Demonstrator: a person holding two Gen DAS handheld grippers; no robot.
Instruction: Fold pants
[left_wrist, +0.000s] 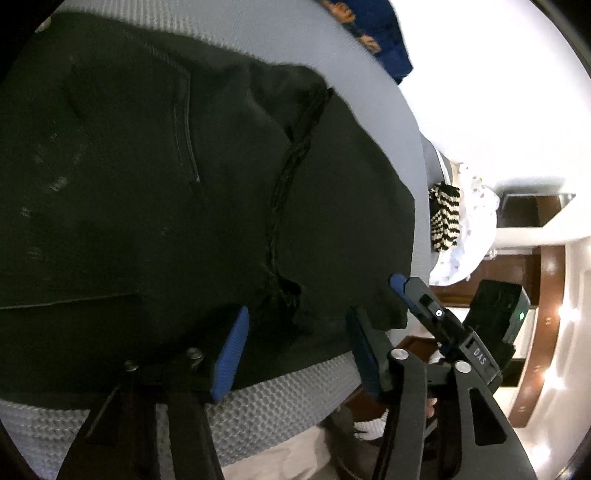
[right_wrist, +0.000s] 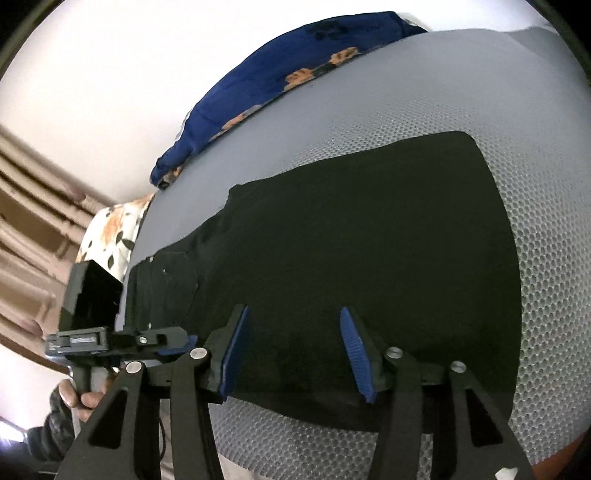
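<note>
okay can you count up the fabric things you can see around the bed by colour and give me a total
Black: 1, the pants laid flat on the grey mattress.
Blue with orange print: 1, the blue cloth at the far edge.
Black and cream striped: 1, the striped cloth beside the bed.
White, finely dotted: 1, the white cloth next to it.
White with orange flowers: 1, the floral cloth.
Total: 5

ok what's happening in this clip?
A person with a handheld gripper in each hand is folding black pants spread on a grey mesh mattress. The left gripper and right gripper both hover open over the near edge of the fabric, neither gripping it. A blue patterned cloth lies at the far edge.
</note>
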